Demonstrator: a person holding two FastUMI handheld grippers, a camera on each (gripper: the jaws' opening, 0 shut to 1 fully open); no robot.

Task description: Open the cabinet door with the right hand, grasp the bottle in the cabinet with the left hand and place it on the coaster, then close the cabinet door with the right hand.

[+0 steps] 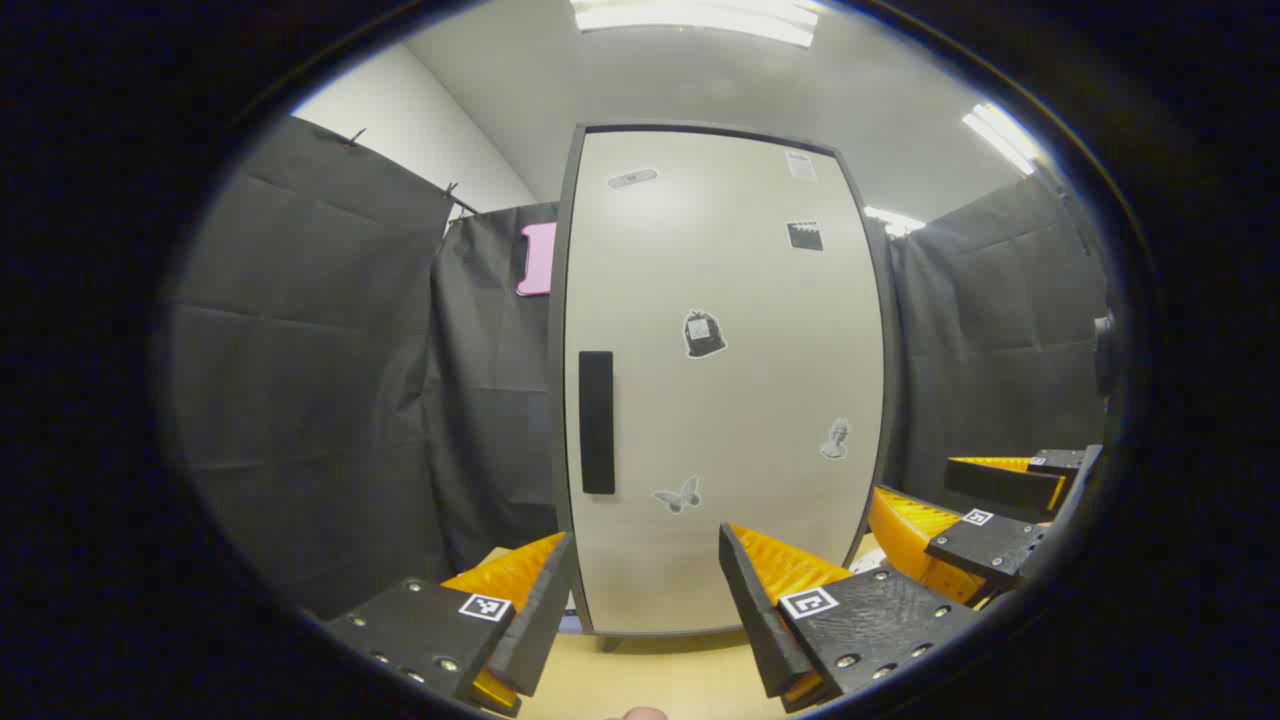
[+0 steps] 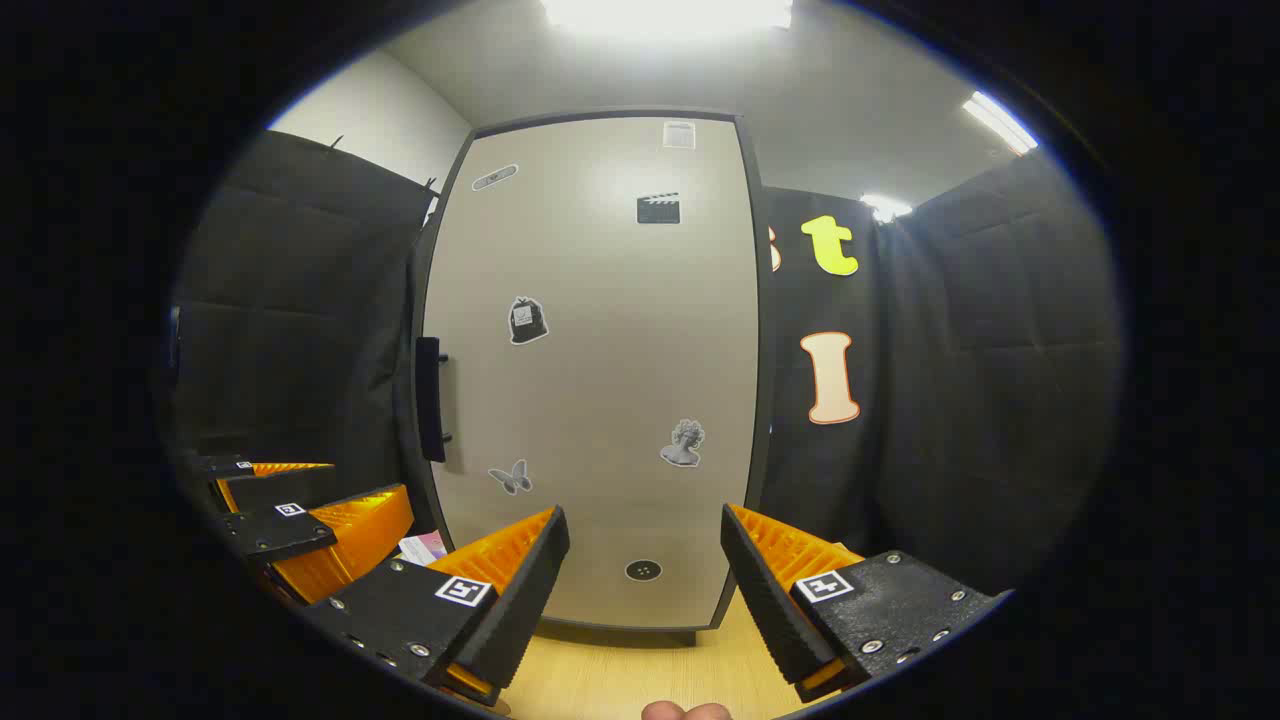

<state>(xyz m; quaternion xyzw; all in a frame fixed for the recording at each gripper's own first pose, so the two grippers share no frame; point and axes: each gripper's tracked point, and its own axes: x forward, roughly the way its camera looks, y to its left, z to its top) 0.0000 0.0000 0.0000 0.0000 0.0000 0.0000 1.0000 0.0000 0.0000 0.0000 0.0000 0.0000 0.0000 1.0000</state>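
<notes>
A booth hung with black cloth, a pale wooden tabletop (image 1: 650,680) underfoot, and a tall beige cabinet with its door shut.

In the left gripper view the beige cabinet door with a dark frame (image 1: 720,380) stands dead ahead at 12 o'clock, its black vertical bar handle (image 1: 596,422) at about 10 o'clock from the left gripper (image 1: 648,580), whose jaws stand spread wide with nothing between them. At 3 o'clock there, the right gripper (image 1: 990,510) hangs near the cabinet's right edge. In the right gripper view that same gripper (image 2: 645,575) also gapes empty, apart from the door, with the handle (image 2: 429,398) at 10 o'clock. The bottle is hidden; the door is closed. Small grey stickers dot the door.
</notes>
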